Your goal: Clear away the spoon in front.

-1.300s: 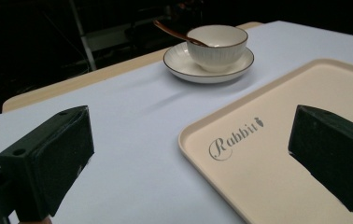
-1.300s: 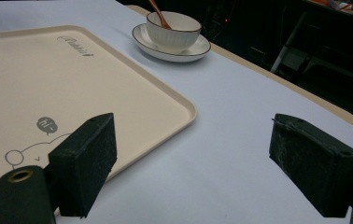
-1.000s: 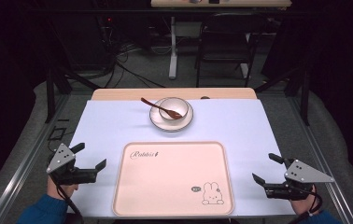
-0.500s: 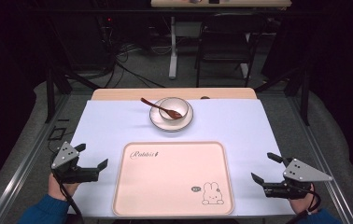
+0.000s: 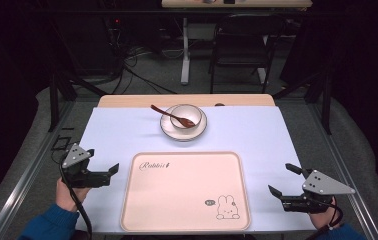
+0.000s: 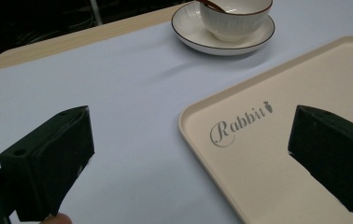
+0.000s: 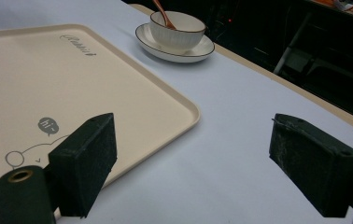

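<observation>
Grippers parked wide open on both sides of the tray

Jaws first: both sets are spread wide with nothing between them. The left gripper [image 5: 104, 173] sits just off the left edge of the tray [image 5: 177, 200], and from the left gripper view one jaw hangs over the tray's corner near the "Rabbit" lettering while the other is over bare mat. The right gripper [image 5: 283, 181] is near the tray's right edge, jaws pointed back toward the middle of the table; in the right gripper view its one jaw is above the tray's near corner by the little bunny drawing, the other above the mat.

Tray is cream-coloured, flat on the mat, nothing on it. Behind it, toward the far edge, there's a white bowl [image 5: 186, 116] sitting on a saucer [image 5: 167, 130] with a dark rim, and a brown spoon [image 5: 164, 112] resting in the bowl with its handle sticking out to the left. That set is well apart from both grippers.

Surface is a pale lavender mat [image 5: 122, 135] over a light wood table [image 5: 127, 101]. Room's pretty dark: grey floor, cables trailing around, a chair [image 5: 239, 45] and another desk's leg behind the table. Blue sleeves come in at the bottom corners.
</observation>
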The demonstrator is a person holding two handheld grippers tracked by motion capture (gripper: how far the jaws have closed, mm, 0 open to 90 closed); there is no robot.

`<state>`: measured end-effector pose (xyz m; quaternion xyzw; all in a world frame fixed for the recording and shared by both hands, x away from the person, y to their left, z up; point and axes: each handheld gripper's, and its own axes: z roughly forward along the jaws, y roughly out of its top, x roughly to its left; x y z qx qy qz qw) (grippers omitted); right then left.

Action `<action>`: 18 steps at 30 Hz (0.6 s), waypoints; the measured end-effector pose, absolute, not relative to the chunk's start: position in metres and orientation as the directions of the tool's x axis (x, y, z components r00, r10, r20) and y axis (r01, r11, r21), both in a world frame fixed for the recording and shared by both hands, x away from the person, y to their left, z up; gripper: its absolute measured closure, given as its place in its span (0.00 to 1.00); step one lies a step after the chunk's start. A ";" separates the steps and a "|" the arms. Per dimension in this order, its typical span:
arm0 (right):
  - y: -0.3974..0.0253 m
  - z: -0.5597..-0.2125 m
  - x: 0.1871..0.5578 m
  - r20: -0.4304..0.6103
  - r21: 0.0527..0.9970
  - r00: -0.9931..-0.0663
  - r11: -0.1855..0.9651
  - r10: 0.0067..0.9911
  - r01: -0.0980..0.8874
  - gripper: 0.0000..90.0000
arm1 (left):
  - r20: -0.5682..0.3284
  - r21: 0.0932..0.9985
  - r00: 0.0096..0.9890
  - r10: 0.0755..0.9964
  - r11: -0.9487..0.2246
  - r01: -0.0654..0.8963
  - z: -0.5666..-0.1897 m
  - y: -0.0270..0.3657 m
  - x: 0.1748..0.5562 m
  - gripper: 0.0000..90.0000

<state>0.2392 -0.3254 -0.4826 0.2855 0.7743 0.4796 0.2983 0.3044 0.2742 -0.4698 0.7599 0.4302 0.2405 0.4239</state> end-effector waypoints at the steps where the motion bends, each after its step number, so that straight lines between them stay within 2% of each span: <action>1: -0.325 -0.483 0.239 -0.190 0.911 -0.659 0.380 0.728 0.157 0.16 | -0.005 0.849 0.515 0.857 -0.268 0.455 -0.467 0.271 0.309 0.00; 18: -0.325 -0.483 0.239 -0.192 0.911 -0.661 0.382 0.725 0.154 0.16 | -0.027 0.820 0.524 0.851 -0.281 0.498 -0.460 0.238 0.355 0.00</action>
